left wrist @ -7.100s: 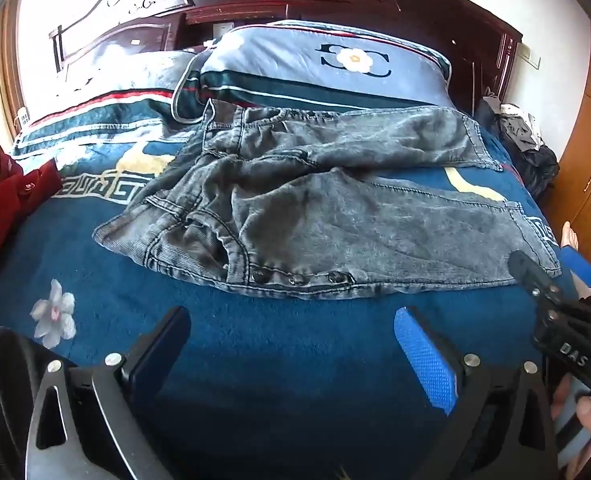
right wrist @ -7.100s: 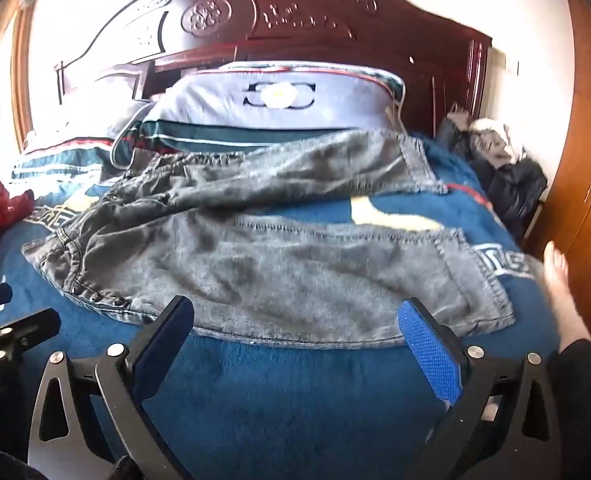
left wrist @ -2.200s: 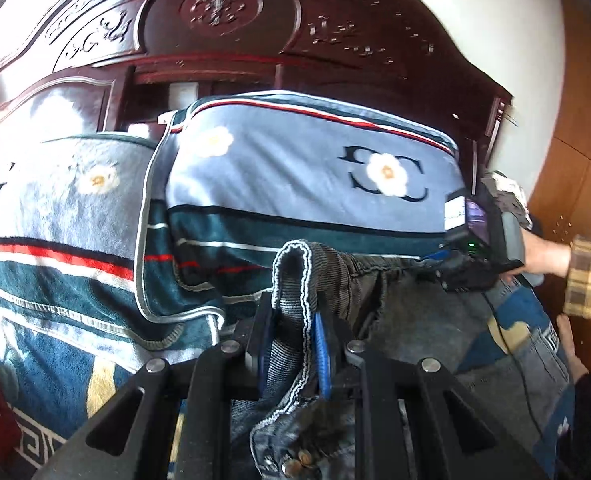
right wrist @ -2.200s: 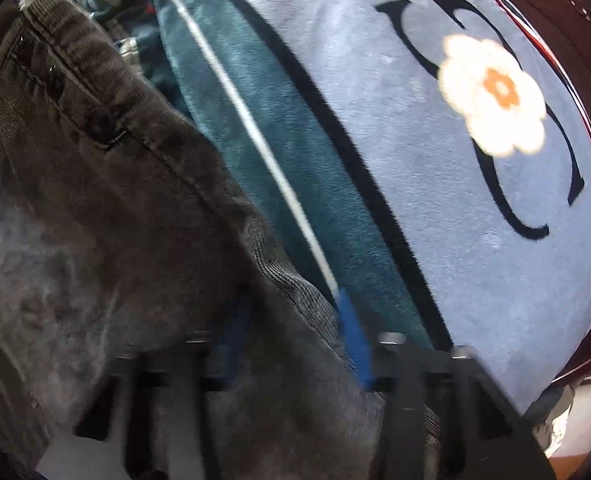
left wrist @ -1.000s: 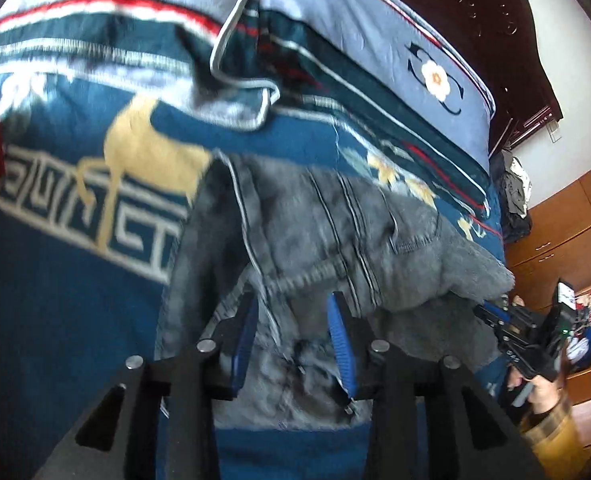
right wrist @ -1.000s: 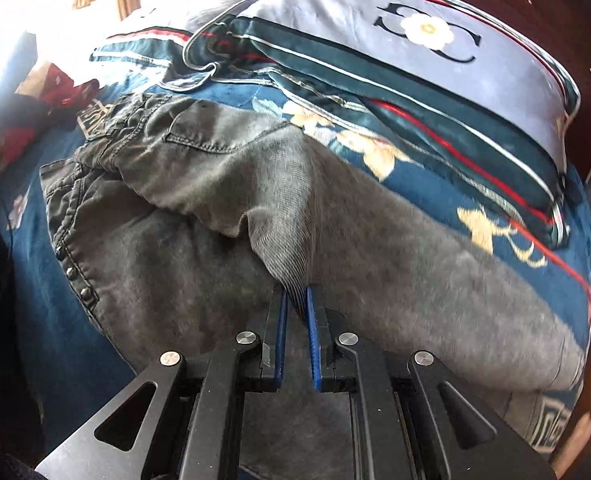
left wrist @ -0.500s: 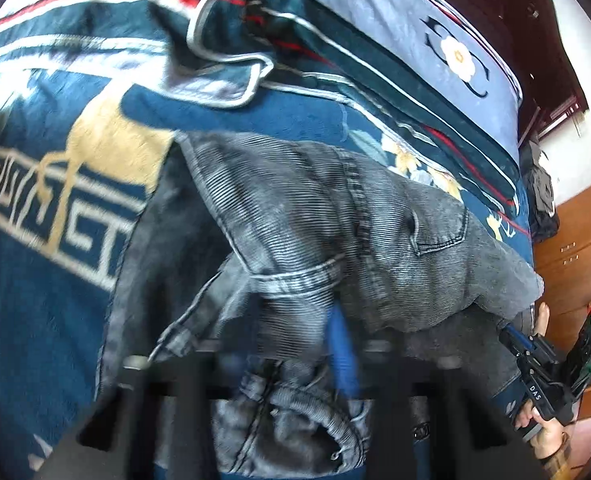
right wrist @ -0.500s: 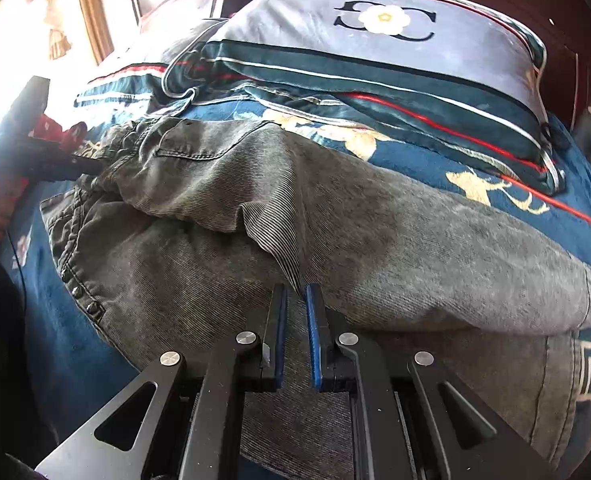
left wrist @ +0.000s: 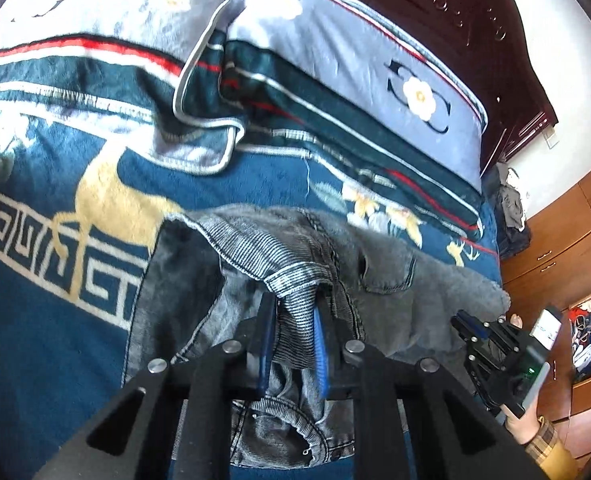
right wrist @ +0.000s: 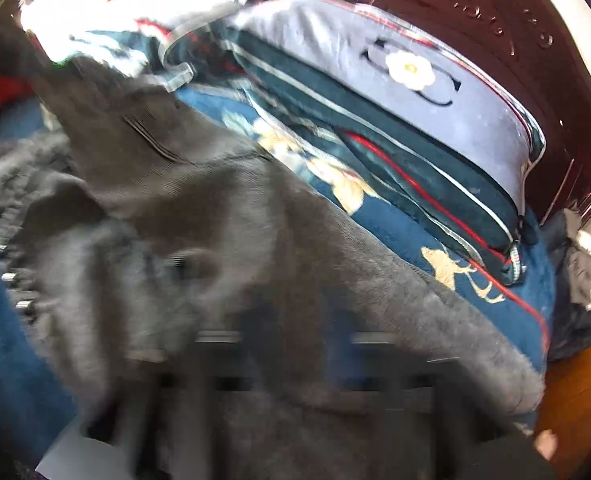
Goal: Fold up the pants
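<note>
The pants (left wrist: 395,280), grey washed denim with a back pocket, studs and pale stitching, lie crumpled and partly doubled over on the blue bedspread below the pillows, a ribbed waistband fold lifted up at the near edge.

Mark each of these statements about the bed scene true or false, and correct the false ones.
1. The left gripper pinches a fold of the grey jeans. True.
2. The jeans lie on a bare wooden floor. False: they lie on a blue patterned blanket.
3. The pillow bears a white flower. True.
4. The right gripper stands wide open. False: it is shut.
</note>
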Available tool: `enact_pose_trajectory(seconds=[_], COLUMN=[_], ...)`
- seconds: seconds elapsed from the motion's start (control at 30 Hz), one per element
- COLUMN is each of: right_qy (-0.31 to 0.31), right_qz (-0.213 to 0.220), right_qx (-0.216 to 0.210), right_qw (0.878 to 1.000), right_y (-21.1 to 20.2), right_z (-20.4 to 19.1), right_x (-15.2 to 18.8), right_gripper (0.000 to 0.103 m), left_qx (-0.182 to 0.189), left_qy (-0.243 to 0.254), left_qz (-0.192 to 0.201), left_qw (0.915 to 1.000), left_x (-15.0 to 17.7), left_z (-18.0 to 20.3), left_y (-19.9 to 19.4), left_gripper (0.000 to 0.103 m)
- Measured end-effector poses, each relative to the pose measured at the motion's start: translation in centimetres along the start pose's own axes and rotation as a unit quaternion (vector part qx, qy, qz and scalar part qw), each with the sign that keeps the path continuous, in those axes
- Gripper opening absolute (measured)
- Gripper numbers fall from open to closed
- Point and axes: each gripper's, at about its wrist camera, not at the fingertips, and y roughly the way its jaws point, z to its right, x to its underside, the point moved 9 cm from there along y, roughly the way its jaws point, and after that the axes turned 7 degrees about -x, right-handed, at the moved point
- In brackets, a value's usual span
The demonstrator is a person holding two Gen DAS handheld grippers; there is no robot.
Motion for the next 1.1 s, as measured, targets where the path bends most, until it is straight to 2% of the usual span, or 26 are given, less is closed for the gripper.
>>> enact_pose_trajectory(seconds=[0.07,0.17,0.3,0.33,0.37,0.43,0.6,0.8,0.83,0.87,0.97,1.1], right_qy=[0.011,0.015,-0.013,-0.015,-0.015,-0.011,-0.054,-0.122,-0.132,-0.138,-0.107,-0.066], right_qz=[0.006,0.043,0.056,0.054,0.050,0.042,0.009,-0.017,-0.019,-0.021,-0.024,0.001], right_qx=[-0.011,-0.015,-0.048,-0.057,-0.067,-0.071,-0.084,-0.064,-0.053,-0.038,-0.030,-0.037], right_qw=[1.000,0.999,0.997,0.997,0.996,0.997,0.995,0.990,0.990,0.989,0.994,0.997], right_y=[-0.3,-3.4,-6.0,-5.9,-5.5,-4.5,-2.7,-0.3,0.1,0.5,1.3,-0.8], right_z=[0.3,0.0,-2.1,-2.3,-2.5,-2.7,-4.6,-6.1,-6.1,-6.1,-5.4,-5.0], right_x=[-0.8,-2.3,-3.0,-2.7,-2.1,-1.0,2.1,3.1,3.1,3.0,2.2,0.9], right_gripper=[0.006,0.006,0.009,0.015,0.034,0.055,0.054,0.052,0.042,0.022,0.011,0.009], left_qx=[0.003,0.002,0.007,0.005,0.001,0.000,0.007,0.010,0.010,0.009,0.008,0.005], left_qy=[0.004,0.024,0.029,0.029,0.029,0.027,0.019,0.022,0.024,0.025,0.030,0.038], left_qz=[0.003,0.007,0.004,0.000,-0.002,-0.003,-0.005,0.004,0.004,0.004,0.004,0.008], left_qw=[1.0000,0.9997,0.9995,0.9996,0.9996,0.9996,0.9998,0.9997,0.9997,0.9996,0.9995,0.9992], left_x=[-0.4,-0.9,-0.9,-0.7,-0.4,0.1,0.3,-1.0,-1.1,-1.1,-1.2,-1.0], left_z=[0.0,-0.1,-1.3,-1.6,-1.9,-2.1,-1.7,-1.3,-1.2,-1.1,-0.9,-1.3], left_y=[-0.7,-2.2,-4.0,-4.1,-4.1,-4.0,-3.3,-4.1,-4.2,-4.3,-4.3,-5.2], left_gripper=[0.018,0.017,0.017,0.017,0.017,0.017,0.017,0.017,0.017,0.017,0.017,0.017])
